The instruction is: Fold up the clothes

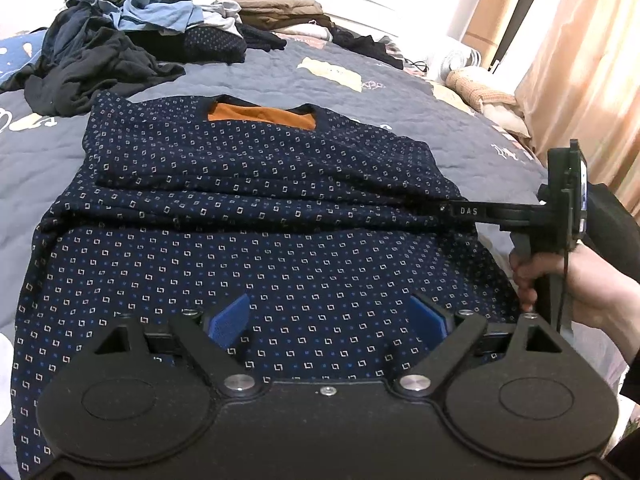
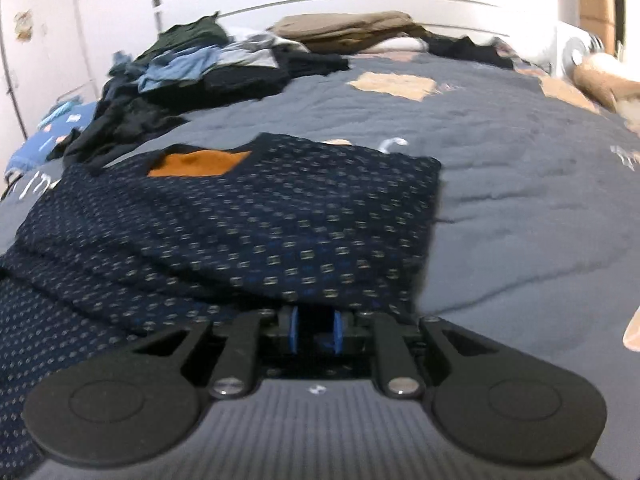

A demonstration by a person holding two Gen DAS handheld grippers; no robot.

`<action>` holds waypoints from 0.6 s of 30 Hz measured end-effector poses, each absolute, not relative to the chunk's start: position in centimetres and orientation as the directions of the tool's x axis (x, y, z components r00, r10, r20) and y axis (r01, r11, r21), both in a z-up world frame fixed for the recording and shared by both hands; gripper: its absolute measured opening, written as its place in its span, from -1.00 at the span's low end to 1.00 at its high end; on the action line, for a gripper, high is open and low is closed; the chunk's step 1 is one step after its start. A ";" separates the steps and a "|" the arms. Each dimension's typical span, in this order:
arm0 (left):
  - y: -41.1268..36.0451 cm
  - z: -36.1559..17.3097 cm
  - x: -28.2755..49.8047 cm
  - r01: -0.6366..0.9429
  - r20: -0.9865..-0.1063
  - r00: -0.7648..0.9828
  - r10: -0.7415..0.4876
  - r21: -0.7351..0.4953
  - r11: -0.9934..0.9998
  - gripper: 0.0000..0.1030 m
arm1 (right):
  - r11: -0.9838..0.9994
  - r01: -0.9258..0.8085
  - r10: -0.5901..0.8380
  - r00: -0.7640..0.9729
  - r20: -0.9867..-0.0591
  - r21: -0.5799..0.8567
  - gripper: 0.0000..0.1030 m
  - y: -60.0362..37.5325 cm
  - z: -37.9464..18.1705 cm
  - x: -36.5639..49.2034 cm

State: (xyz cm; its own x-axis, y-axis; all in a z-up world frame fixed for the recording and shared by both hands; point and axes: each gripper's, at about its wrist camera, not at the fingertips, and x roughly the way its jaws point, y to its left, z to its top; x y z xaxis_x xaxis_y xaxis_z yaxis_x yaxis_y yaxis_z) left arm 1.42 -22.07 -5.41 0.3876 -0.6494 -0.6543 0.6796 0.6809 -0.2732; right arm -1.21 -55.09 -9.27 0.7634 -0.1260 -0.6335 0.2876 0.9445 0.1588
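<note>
A navy sweater (image 1: 240, 208) with a small square pattern and an orange neck lining (image 1: 260, 116) lies on the bed, its upper part folded over in layers. My left gripper (image 1: 328, 316) hovers open over the sweater's lower part, with only flat cloth below its blue pads (image 1: 230, 320). My right gripper (image 1: 444, 210) reaches in from the right, held by a person's hand (image 1: 580, 280), and is shut on the folded edge of the sweater. In the right wrist view the gripper (image 2: 316, 330) has its pads close together under the fold of the sweater (image 2: 260, 232), which hides the tips.
A grey-blue quilt (image 1: 300, 80) covers the bed. A pile of loose dark and blue clothes (image 1: 120, 32) lies at the back left, and folded brown clothes (image 1: 272, 8) at the headboard. A curtain (image 1: 580, 80) hangs at the right.
</note>
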 end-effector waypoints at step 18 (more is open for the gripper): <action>-21.6 -5.0 1.6 0.686 -0.646 0.401 -0.649 -0.258 0.680 0.67 | 0.958 0.278 -0.135 0.655 -0.743 0.070 -0.67 -55.8 -6.6 -4.0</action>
